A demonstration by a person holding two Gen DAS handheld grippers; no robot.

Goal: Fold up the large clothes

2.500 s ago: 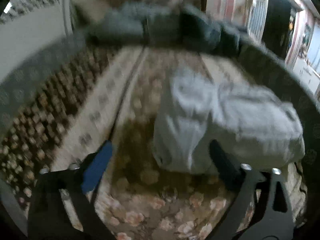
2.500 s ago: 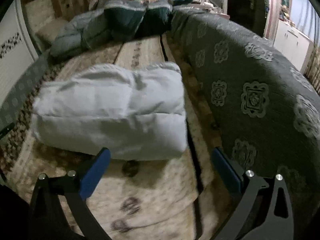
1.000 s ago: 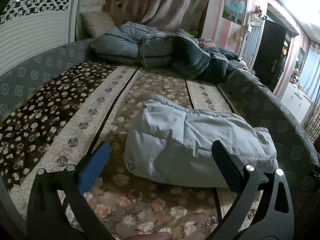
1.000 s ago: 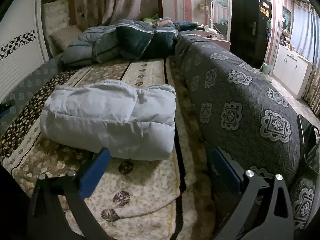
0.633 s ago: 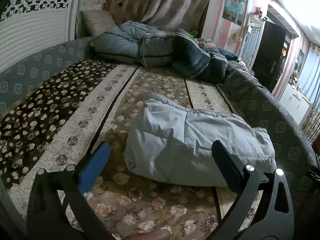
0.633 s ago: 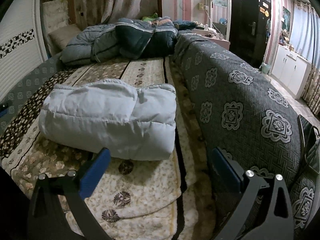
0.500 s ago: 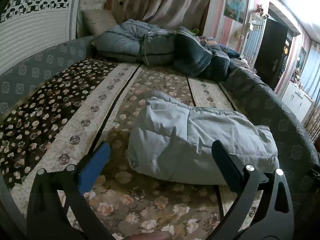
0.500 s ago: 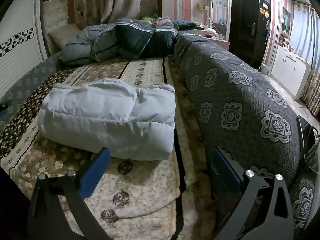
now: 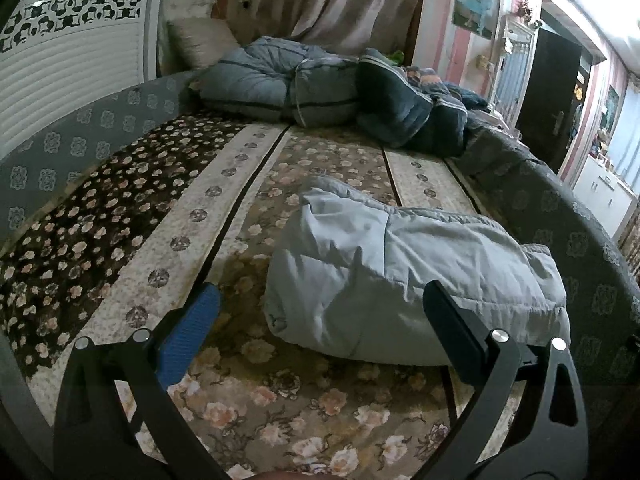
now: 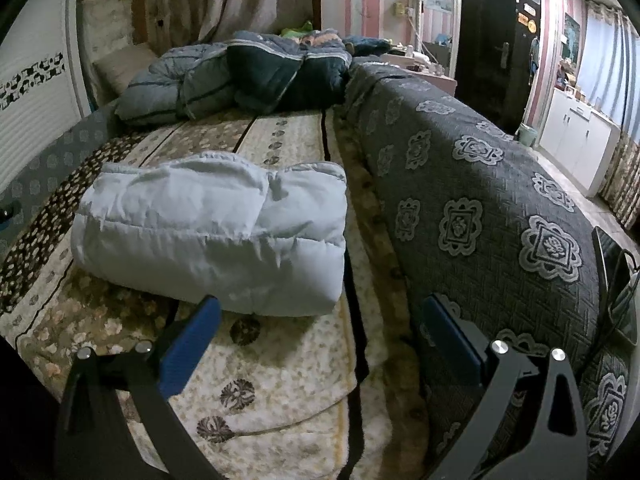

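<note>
A pale blue padded garment [image 9: 408, 276] lies folded into a thick bundle on the flowered bed cover [image 9: 280, 396]. It also shows in the right wrist view [image 10: 216, 232], left of centre. My left gripper [image 9: 320, 308] is open and empty, held just in front of the bundle's near left end. My right gripper [image 10: 320, 316] is open and empty, held in front of the bundle's near right corner, above the cover's edge. Neither gripper touches the garment.
A grey patterned sofa back [image 10: 500, 216] runs along the right side of the bed. Dark and blue quilts [image 9: 332, 84] are piled at the far end, with a pillow [image 9: 200, 40] behind. A white slatted panel [image 9: 68, 64] stands on the left.
Both grippers have drawn back from the folded garment and steadied since 2.5 s ago. In the last second there is only a slight drift; the garment has not moved.
</note>
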